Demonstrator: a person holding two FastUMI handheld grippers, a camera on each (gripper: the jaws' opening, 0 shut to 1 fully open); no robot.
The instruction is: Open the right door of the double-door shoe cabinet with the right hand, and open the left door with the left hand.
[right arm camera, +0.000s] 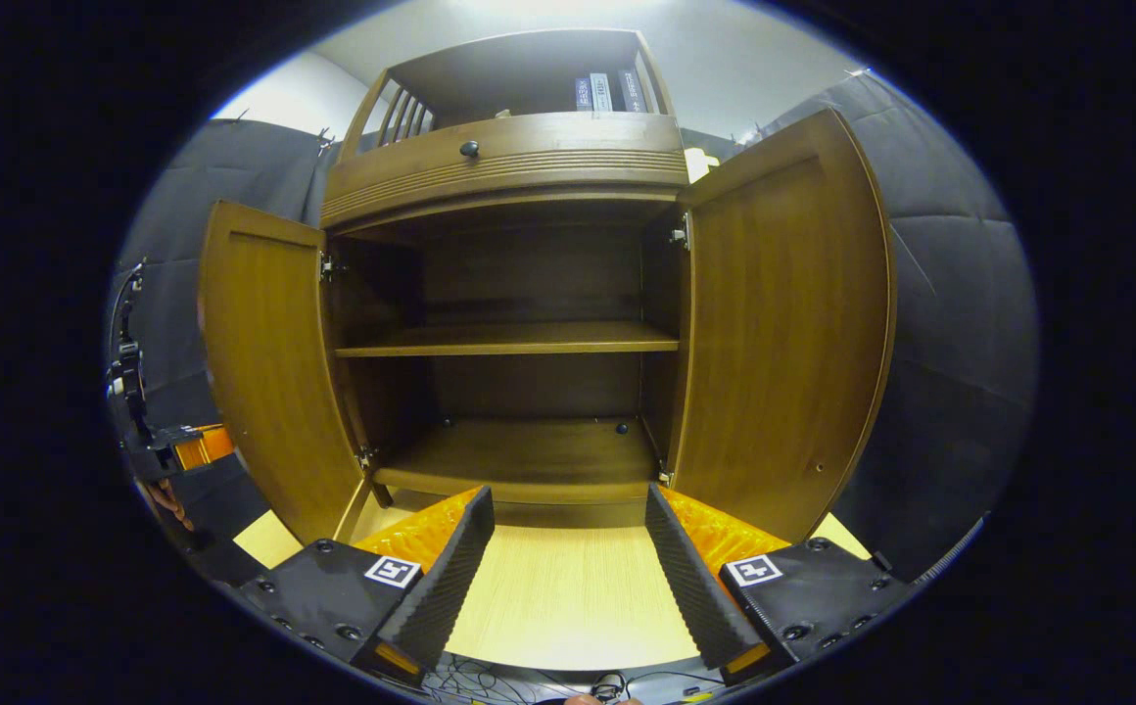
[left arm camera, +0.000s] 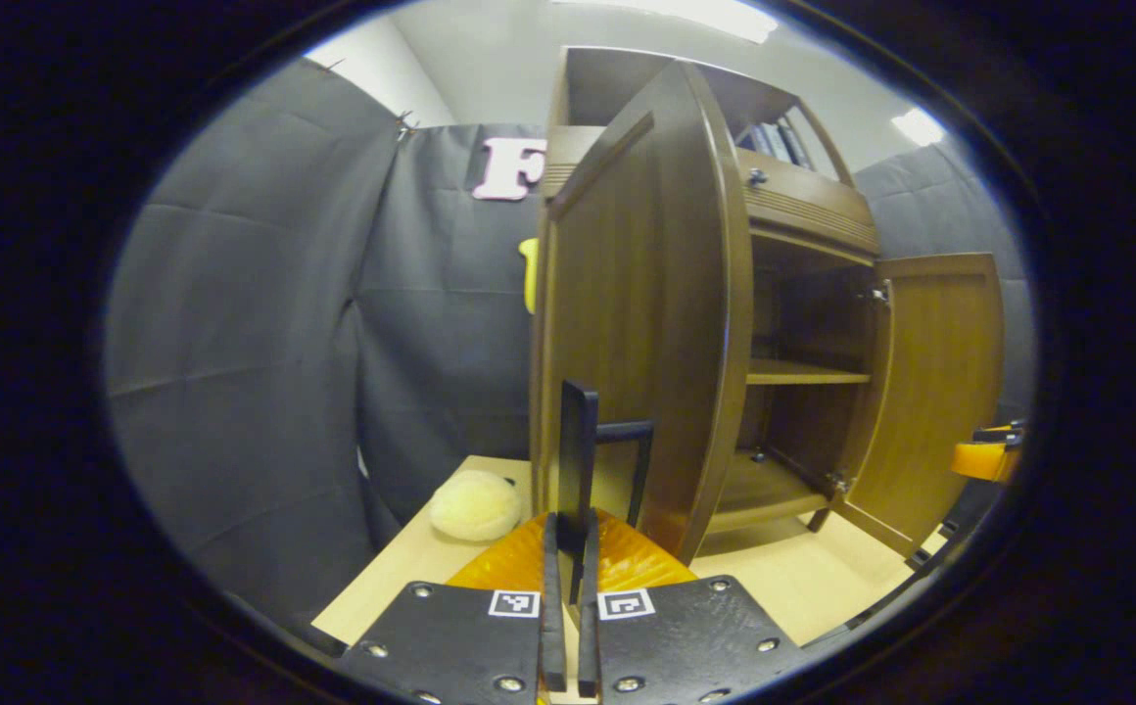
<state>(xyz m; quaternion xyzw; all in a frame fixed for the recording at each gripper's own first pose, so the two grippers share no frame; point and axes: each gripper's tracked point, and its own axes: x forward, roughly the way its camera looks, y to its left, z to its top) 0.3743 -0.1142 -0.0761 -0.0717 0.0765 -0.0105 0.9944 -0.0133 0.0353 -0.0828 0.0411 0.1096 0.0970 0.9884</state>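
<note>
A: What does the left gripper view give you?

B: The left door [left arm camera: 641, 313] of the shoe cabinet [left arm camera: 803, 211], swung wide and seen nearly edge-on. The left gripper [left arm camera: 568, 558] has its fingers pressed almost together on a thin dark upright piece; that looks like the door's handle [left arm camera: 580, 460], though I cannot tell for sure. A pale fluffy thing [left arm camera: 475, 505] lies on the table [left arm camera: 803, 578] beside the cabinet, and the other gripper peeks in at the far right, by the right door [left arm camera: 930, 392].

A: And the right gripper view?

B: The cabinet head-on. The right gripper [right arm camera: 568, 558] is spread wide, holding nothing, low before the opening.

A: Count things for me.

B: Two doors, both open. One inner shelf [right arm camera: 509, 338] above the bottom board. One drawer front with a single knob [right arm camera: 469, 149]. Three books [right arm camera: 609, 92] in the top compartment.

A: The surroundings?

B: Light wooden tabletop, black cloth around, white wall and ceiling with lights above. Cables lie at the table's near edge.
</note>
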